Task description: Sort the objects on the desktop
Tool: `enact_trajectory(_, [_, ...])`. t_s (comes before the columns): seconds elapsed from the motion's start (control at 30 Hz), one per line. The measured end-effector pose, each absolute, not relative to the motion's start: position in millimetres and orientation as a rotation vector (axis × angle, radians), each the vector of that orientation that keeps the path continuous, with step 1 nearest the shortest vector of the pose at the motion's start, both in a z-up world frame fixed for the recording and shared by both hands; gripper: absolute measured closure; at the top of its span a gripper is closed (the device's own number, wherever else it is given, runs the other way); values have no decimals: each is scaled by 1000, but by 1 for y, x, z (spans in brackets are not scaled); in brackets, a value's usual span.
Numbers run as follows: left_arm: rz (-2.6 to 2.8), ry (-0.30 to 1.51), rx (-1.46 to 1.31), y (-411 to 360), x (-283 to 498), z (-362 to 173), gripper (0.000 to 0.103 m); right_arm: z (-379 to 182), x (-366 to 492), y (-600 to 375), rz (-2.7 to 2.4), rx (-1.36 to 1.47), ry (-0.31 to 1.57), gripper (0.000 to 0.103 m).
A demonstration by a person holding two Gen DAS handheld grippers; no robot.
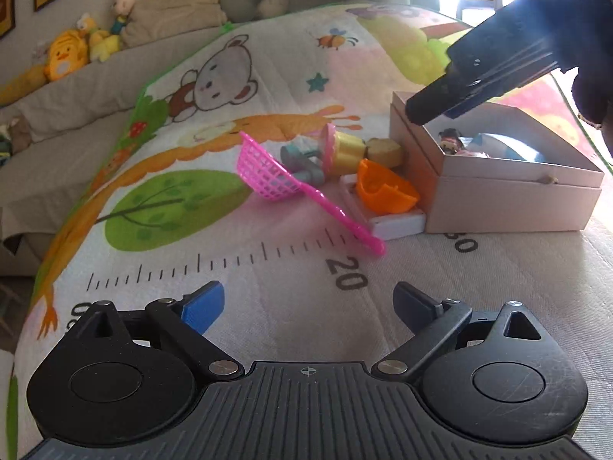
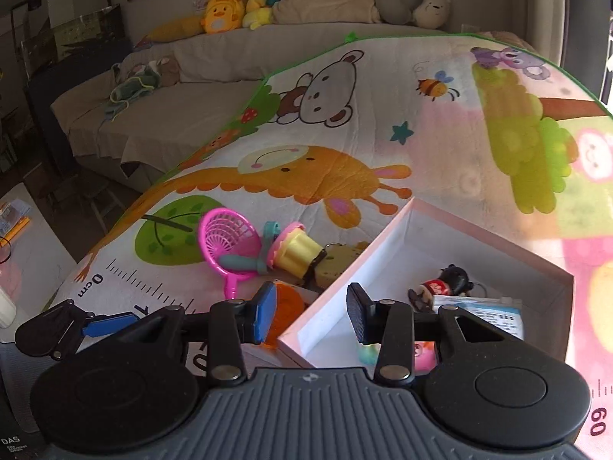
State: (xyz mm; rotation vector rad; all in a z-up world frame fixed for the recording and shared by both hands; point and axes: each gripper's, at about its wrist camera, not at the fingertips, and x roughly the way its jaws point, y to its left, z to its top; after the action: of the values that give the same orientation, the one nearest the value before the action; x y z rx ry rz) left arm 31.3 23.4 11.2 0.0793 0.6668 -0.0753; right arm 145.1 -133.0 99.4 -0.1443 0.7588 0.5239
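Left gripper [image 1: 308,306] jaws spread wide, nothing between them, hovering over bare mat [image 1: 268,326]. Right gripper [image 2: 312,312] jaws part open, empty, poised over the near corner of the box [image 2: 383,245].

Nearest ahead of the left gripper: pink strainer [image 1: 268,176], handle end pointing back toward the jaws, basket further off. Looks like thin light plastic, springy mesh; best taken across the stiff handle, not the basket, which would likely flex or skate.

Just right of it, the orange bowl [image 1: 385,189] sits on a white flat block [image 1: 398,226] against the box wall. Probably light, smooth, slippery; pinch over the rim.

Behind the strainer: yellow cup toy [image 1: 345,149] lying on its side with a teal piece [image 1: 302,163] touching it, and a tan figure [image 1: 385,149] against the box. Hard, light; grip the cup body across its ridges.

Farthest: the box holds a small dark figure [image 2: 444,285] and a blue-white packet [image 2: 494,318].
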Motion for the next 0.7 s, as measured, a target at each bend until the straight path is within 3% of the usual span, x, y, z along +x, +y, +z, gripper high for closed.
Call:
enact_trajectory(0.2, [-85,659,26,34,27,10,3,80,164,-61,503,-348,813,76])
enact_trajectory(0.7, [-117,592,38,33,12,15,2,37,232,-24,316,-414,1047,77])
